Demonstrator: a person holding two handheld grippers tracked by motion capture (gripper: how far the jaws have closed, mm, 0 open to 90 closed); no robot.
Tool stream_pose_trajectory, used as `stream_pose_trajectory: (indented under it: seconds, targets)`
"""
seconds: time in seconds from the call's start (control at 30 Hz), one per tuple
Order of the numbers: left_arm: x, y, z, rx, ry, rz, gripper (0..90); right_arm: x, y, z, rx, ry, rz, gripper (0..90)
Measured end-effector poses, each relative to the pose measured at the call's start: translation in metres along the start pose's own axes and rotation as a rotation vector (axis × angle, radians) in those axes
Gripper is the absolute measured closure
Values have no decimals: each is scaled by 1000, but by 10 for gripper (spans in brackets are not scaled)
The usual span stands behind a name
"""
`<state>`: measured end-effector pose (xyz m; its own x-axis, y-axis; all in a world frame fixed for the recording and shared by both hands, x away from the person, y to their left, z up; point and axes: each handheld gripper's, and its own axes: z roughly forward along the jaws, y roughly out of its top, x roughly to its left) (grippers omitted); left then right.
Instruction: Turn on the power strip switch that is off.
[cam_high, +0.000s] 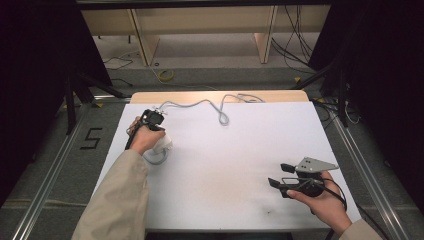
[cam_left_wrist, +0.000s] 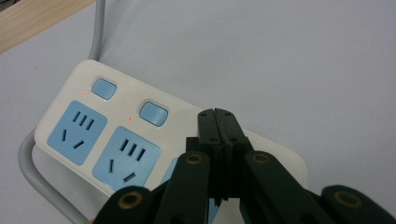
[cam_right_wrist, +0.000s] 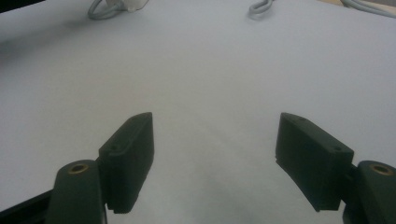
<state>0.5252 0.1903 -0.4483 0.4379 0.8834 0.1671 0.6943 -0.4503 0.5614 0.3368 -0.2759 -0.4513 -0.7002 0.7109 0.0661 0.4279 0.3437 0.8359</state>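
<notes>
A white power strip (cam_left_wrist: 93, 126) with blue sockets and blue switches lies at the left of the white table (cam_high: 240, 150). Small red lights glow beside two of its switches. My left gripper (cam_left_wrist: 218, 115) hangs over the strip's right part with its jaws pressed together and nothing between them; whether the tips touch the strip is hidden. In the high view a hand holds this left gripper (cam_high: 151, 121) just above the power strip (cam_high: 164, 145). Near the table's front right, my right gripper (cam_high: 280, 175) is held open, its jaws (cam_right_wrist: 217, 126) wide apart over bare tabletop.
The strip's grey cable (cam_high: 200, 104) snakes along the table's far edge and loops near the middle back. A wooden board (cam_high: 220, 96) borders the table's far side. Metal rails (cam_high: 45, 185) run along the floor on both sides.
</notes>
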Motion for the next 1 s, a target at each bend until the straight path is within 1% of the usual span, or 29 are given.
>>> stream_pose_trajectory:
  seconds: [0.1, 0.2, 0.3, 0.43, 0.5, 0.63, 0.73, 0.8, 0.9, 1.0]
  targets:
    - [0, 1, 0, 10, -20, -7, 897, 0, 0, 0, -2, -1, 0, 286]
    - [-1, 2, 0, 16, -20, -3, 897, 0, 0, 0, -2, -1, -1, 286]
    - [0, 2, 0, 17, -22, -17, 897, 0, 0, 0, 0, 0, -2, 286]
    - [-1, 2, 0, 21, -16, -28, 898, 0, 0, 0, -2, -1, -2, 287]
    - [-1, 2, 0, 21, -12, -23, 898, 0, 0, 0, -2, 0, -1, 286]
    - [-3, 3, 0, 21, -2, -32, 899, 0, 0, 0, -1, 1, -3, 287]
    - [-3, 3, 0, 21, 4, -29, 899, 0, 0, -1, -4, -1, -2, 286]
    - [-4, 2, 0, 19, 6, -26, 899, 0, 0, 0, -5, 0, -2, 286]
    - [-3, 2, 0, 19, 4, -36, 899, 0, 0, -1, -1, -1, -3, 286]
    - [-4, 3, 0, 22, 7, -31, 899, 0, 0, -1, -4, 0, -2, 287]
